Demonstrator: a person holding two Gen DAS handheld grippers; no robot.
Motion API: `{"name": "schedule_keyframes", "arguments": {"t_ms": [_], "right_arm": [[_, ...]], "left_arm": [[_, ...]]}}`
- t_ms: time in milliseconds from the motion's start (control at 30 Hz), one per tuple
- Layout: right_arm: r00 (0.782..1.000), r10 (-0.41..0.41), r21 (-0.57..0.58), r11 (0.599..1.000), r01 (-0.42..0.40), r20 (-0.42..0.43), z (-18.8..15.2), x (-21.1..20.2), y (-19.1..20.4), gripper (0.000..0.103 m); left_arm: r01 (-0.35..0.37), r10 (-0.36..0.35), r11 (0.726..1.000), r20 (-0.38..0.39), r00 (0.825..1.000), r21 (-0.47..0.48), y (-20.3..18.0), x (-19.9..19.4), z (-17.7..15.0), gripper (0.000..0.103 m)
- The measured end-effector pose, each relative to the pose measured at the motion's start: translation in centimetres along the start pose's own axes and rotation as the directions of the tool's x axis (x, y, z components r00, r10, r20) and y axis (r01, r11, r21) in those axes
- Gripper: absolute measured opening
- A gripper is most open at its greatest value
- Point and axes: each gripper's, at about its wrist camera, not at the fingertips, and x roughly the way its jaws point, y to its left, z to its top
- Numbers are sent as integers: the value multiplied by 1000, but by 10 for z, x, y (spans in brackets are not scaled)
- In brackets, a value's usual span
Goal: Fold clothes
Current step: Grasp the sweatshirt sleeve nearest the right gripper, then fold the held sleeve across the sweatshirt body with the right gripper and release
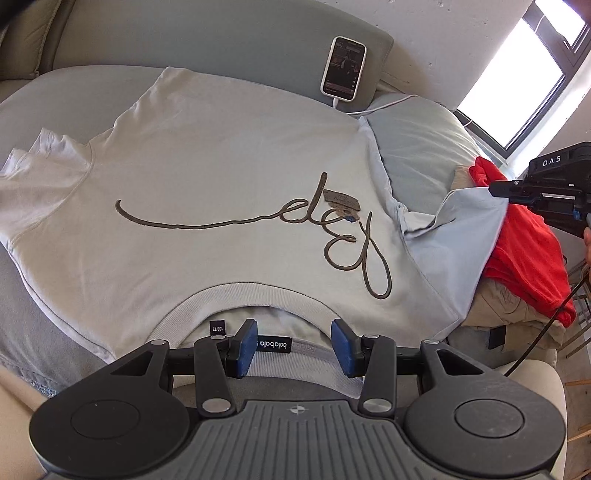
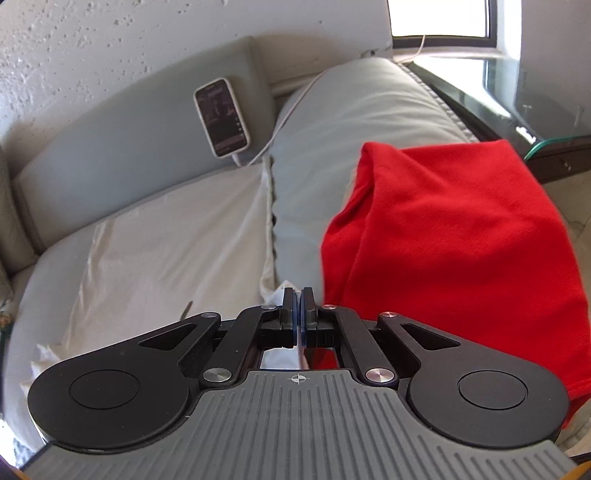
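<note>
A pale grey sweatshirt [image 1: 221, 166] with brown script lettering lies flat, front up, on a sofa seat. Its ribbed collar [image 1: 258, 291] is nearest to me. My left gripper [image 1: 293, 341] hovers over the back of the collar beside the neck label, its blue pads [image 1: 245, 341] apart and not pressing on anything. At the right, the sweatshirt's sleeve [image 1: 465, 221] is raised off the seat, and my right gripper [image 1: 493, 187] is shut on its edge. In the right wrist view the right gripper [image 2: 297, 299] has its pads together, with pale cloth [image 2: 280, 360] pinched between them.
A red garment [image 2: 443, 240] lies over the sofa's arm cushion [image 2: 369, 110] at the right, on top of beige clothes [image 1: 509, 306]. A phone [image 1: 343, 68] on a white cable leans against the back cushion [image 1: 221, 33]. A window [image 1: 517, 85] is at the far right.
</note>
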Motion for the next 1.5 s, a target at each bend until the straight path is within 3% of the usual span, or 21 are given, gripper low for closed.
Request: {"name": "schedule_keyframes", "arguments": {"t_ms": [200, 333, 500, 533, 600, 633, 800, 900, 967, 1067, 1267, 1333, 1400, 1433, 1500], "right_arm": [[995, 93, -77, 992, -96, -47, -35, -5, 52, 1], [991, 36, -208, 976, -62, -130, -80, 14, 77, 1], [960, -17, -275, 960, -62, -279, -115, 52, 71, 6], [958, -13, -288, 955, -73, -286, -114, 50, 71, 8], [957, -7, -310, 947, -87, -291, -106, 40, 71, 32], [961, -1, -321, 943, -91, -277, -99, 31, 72, 36], [992, 5, -407, 912, -58, -129, -58, 3, 89, 36], [989, 8, -405, 912, -67, -145, -37, 30, 101, 32], [982, -62, -424, 905, -19, -176, -32, 59, 111, 31], [968, -189, -515, 854, 78, -167, -39, 85, 127, 36], [937, -305, -681, 724, 111, -171, -66, 104, 153, 49], [929, -338, -717, 684, 132, -152, -72, 108, 153, 41], [925, -355, -731, 666, 151, -132, -76, 109, 149, 4], [928, -350, -717, 679, 161, -124, -76, 107, 143, 4], [949, -299, -625, 761, 174, -100, -69, 91, 123, 3]], "left_arm": [[-5, 7, 999, 31, 999, -39, 14, -9, 2, 42], [-24, 25, 999, 31, 999, -45, 17, -8, 0, 42], [-21, 21, 999, 20, 1000, -24, 15, -4, -2, 42], [-21, 22, 1000, 19, 1000, -22, 14, -3, -2, 42], [-18, 18, 1000, 19, 1000, -26, 14, -1, -2, 42], [-14, 14, 1000, 21, 1000, -27, 14, -1, -2, 42], [-9, 10, 1000, 28, 1000, -28, 11, 2, 1, 42], [-10, 11, 1000, 26, 1000, -15, 10, 3, 0, 42], [-19, 19, 1000, 28, 999, -11, 12, 2, -2, 42], [-17, 17, 1000, 29, 999, -20, 16, 2, -2, 42], [-14, 15, 1000, 22, 1000, -28, 21, 4, -1, 42], [-11, 11, 1000, 22, 1000, -26, 21, 3, -1, 42], [-8, 9, 1000, 26, 1000, -25, 21, 2, -3, 42], [-8, 9, 1000, 27, 1000, -27, 22, 1, -3, 42], [-11, 11, 999, 28, 1000, -31, 22, 1, -3, 42]]}}
